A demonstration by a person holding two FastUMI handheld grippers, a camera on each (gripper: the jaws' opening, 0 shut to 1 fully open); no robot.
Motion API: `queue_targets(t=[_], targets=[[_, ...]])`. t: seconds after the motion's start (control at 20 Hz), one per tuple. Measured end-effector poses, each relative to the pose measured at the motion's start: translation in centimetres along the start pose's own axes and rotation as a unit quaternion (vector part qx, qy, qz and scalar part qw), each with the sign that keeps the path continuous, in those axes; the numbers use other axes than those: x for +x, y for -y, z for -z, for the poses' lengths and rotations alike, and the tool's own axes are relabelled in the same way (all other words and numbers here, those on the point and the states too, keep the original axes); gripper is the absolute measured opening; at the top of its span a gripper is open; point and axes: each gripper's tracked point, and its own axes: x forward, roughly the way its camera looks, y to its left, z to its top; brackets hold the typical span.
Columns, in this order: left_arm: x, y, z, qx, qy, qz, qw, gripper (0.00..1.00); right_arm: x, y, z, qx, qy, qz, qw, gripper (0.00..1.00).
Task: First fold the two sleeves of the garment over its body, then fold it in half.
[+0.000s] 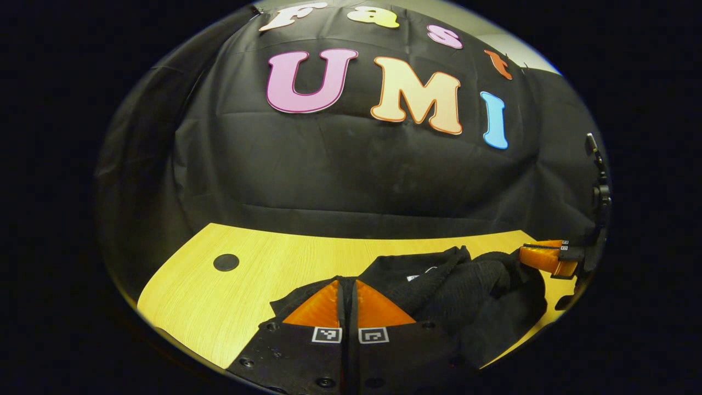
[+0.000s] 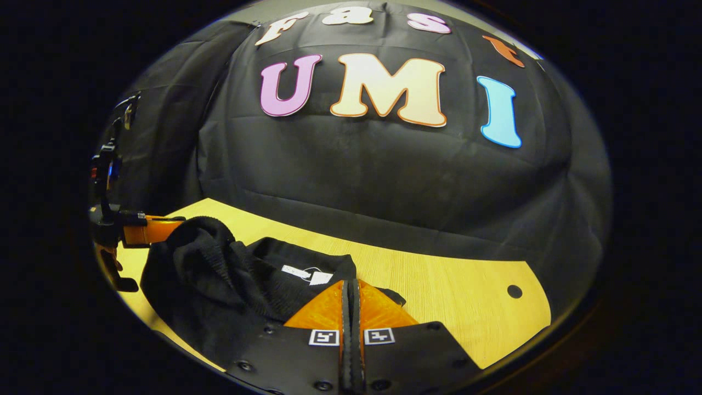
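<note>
Left gripper view, nearest first: the left gripper [image 1: 347,296] has its jaws drawn together with only a thin dark seam between them. Black cloth lies all around the tips, so I cannot tell whether they pinch a fold or simply rest closed over it. Just beyond, the garment [image 1: 471,291] spreads toward 2 o'clock as a dark, bunched heap on the table [image 1: 263,258], its ribbed edge humped up at the far right. There the right gripper [image 1: 548,259] comes in at about 3 o'clock, against that raised edge.

Right gripper view, same order: the right gripper [image 2: 351,307] also has its jaws closed to a slit, with the garment [image 2: 219,274] pressed up around them. Whether fabric is caught between them is hidden. From here the cloth runs toward 10 o'clock, a white neck label [image 2: 310,274] lying just past the tips, and the left gripper [image 2: 148,230] sits at about 9 o'clock beside the lifted ribbed edge. The bare table [image 2: 466,285] stretches toward 2 o'clock, with a round dark cap [image 2: 514,291] near its far end.

The garment's long axis appears to run between the two grippers, each at one end of it. I judge a fold is under way, and the next move depends on both ends travelling together across that axis.
</note>
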Motion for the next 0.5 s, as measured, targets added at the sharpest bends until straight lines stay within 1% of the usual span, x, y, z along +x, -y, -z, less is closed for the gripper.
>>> queue_targets(t=[0.1, 0.15, 0.2, 0.25, 0.3, 0.35, 0.4, 0.45, 0.5], targets=[[0.4, -0.2, 0.3, 0.002, -0.003, -0.009, 1.0, 0.0, 0.3, -0.2, 0.1, 0.003, -0.001, 0.001, 1.0, 0.05], [0.5, -0.1, 0.4, -0.001, -0.002, -0.009, 1.0, 0.0, 0.2, -0.2, 0.0, 0.007, 0.002, -0.002, 1.0, 0.14], [0.7, 0.1, 0.3, -0.003, -0.001, -0.008, 1.0, 0.01, 0.3, -0.6, -0.3, 0.014, 0.004, -0.008, 1.0, 0.17], [0.8, 0.3, 0.3, -0.005, 0.002, -0.008, 1.0, 0.06, 0.1, -0.4, -0.5, 0.017, 0.007, -0.009, 1.0, 0.27], [0.7, 0.4, 0.1, -0.006, 0.006, -0.008, 1.0, 0.07, 0.0, -0.5, -0.8, 0.018, 0.01, -0.014, 1.0, 0.31], [0.7, 0.4, -0.3, -0.007, 0.012, -0.008, 1.0, 0.09, -0.1, -0.6, -0.8, 0.019, 0.011, -0.014, 1.0, 0.45], [0.5, 0.5, -0.9, -0.007, 0.02, -0.008, 1.0, 0.14, -0.2, -0.4, -0.8, 0.017, 0.012, -0.011, 1.0, 0.55], [0.5, 0.6, -1.5, -0.006, 0.03, -0.008, 0.999, 0.33, -0.4, -0.5, -0.9, 0.014, 0.013, -0.009, 1.0, 0.66], [0.3, 0.4, -2.2, -0.001, 0.039, -0.016, 0.999, 0.52, -0.1, 0.0, -1.1, 0.01, 0.013, -0.004, 1.0, 0.76]])
